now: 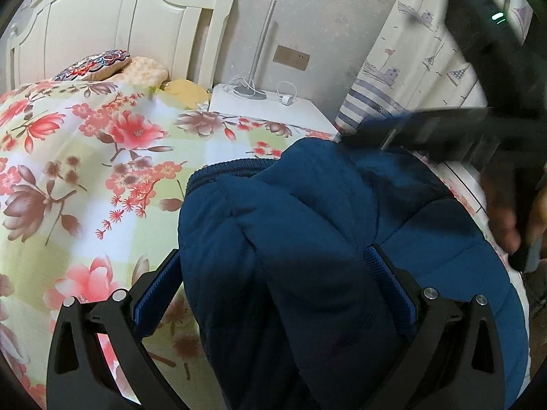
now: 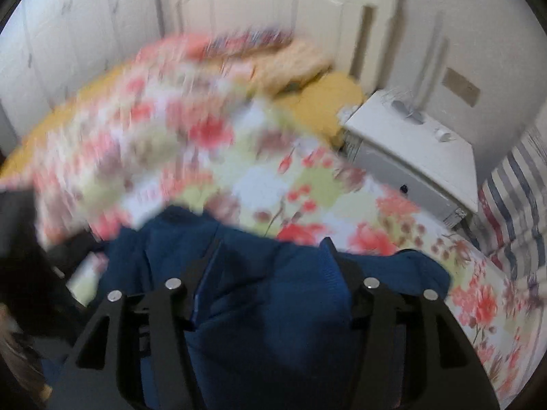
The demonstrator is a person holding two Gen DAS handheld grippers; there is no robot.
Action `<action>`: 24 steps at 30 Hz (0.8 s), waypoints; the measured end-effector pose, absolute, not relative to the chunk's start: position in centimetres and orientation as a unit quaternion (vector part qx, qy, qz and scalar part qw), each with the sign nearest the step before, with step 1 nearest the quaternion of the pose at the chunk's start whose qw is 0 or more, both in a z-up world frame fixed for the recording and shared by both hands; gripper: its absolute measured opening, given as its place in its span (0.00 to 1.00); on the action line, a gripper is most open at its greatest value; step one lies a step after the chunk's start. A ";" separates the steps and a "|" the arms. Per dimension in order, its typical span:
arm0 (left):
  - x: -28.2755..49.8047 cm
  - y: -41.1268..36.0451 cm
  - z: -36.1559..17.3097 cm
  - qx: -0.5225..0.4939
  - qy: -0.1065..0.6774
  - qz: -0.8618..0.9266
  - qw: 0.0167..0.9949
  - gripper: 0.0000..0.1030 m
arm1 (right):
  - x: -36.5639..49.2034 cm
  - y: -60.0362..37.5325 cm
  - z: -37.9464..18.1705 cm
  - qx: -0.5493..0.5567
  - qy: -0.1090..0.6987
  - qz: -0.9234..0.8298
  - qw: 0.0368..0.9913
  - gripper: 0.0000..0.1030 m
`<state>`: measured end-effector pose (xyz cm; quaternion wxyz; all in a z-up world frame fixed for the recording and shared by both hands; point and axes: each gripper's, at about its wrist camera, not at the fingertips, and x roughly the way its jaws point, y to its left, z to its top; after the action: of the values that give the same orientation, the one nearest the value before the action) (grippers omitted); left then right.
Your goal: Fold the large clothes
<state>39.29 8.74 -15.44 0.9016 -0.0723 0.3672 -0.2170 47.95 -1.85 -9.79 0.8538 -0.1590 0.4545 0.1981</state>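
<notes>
A bulky dark-blue quilted jacket (image 1: 307,225) lies bunched on the bed's floral pink-and-green bedspread (image 1: 102,157). The left tongs (image 1: 270,280) stand wide, a thick fold between the blue pads; whether they press it I cannot tell. The right tongs (image 2: 270,256) straddle blue fabric, grip unclear in the blur.

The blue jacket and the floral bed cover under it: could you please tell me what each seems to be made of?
The blue jacket looks like padded synthetic cloth, matt: it puffs into soft stitched sections, with a ribbed band at one edge. The floral bed cover looks like thin printed woven cloth, perhaps cotton: flat and smooth with a dull surface. The exact fibre of either cannot be told.
</notes>
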 end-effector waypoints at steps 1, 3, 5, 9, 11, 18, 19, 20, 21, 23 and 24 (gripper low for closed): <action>39.3 8.7 -15.4 -0.070 0.367 -0.214 0.902 0.96 | 48.6 -1.1 -11.7 -0.181 0.476 0.191 0.839 0.60; 39.4 8.9 -15.6 -0.070 0.370 -0.204 0.904 0.96 | 49.7 -1.2 -12.4 -0.160 0.491 0.189 0.835 0.64; 39.4 8.8 -15.5 -0.069 0.370 -0.203 0.904 0.96 | 50.2 -1.5 -12.3 -0.145 0.500 0.189 0.833 0.67; 39.2 8.6 -15.4 -0.059 0.368 -0.199 0.906 0.96 | 49.6 -2.1 -12.3 -0.136 0.480 0.186 0.846 0.69; 39.0 8.4 -15.3 -0.049 0.367 -0.194 0.909 0.96 | 48.7 -2.1 -11.8 -0.144 0.463 0.174 0.857 0.70; 37.0 7.8 -13.5 0.020 0.349 -0.149 0.925 0.96 | 39.5 -7.2 -6.8 -0.028 0.408 0.168 0.897 0.93; 36.8 8.0 -13.4 0.017 0.352 -0.149 0.924 0.96 | 37.6 -8.0 -6.7 -0.023 0.401 0.172 0.899 0.95; 36.5 8.4 -13.2 0.007 0.356 -0.151 0.922 0.96 | 35.7 -8.8 -6.7 -0.021 0.395 0.173 0.902 0.96; 36.1 9.1 -13.1 -0.010 0.364 -0.153 0.919 0.96 | 33.4 -10.2 -7.1 -0.013 0.392 0.169 0.904 0.97; 35.4 10.4 -13.1 -0.042 0.380 -0.158 0.911 0.96 | 30.3 -12.9 -7.8 0.023 0.393 0.162 0.905 0.97; 35.0 11.2 -13.2 -0.061 0.391 -0.166 0.903 0.96 | 28.9 -14.6 -8.4 0.055 0.392 0.160 0.904 0.97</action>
<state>35.04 11.17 -13.16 0.9033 -0.0612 0.3910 -0.1659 28.86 -14.64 -8.39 0.9044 0.0552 0.3919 0.1597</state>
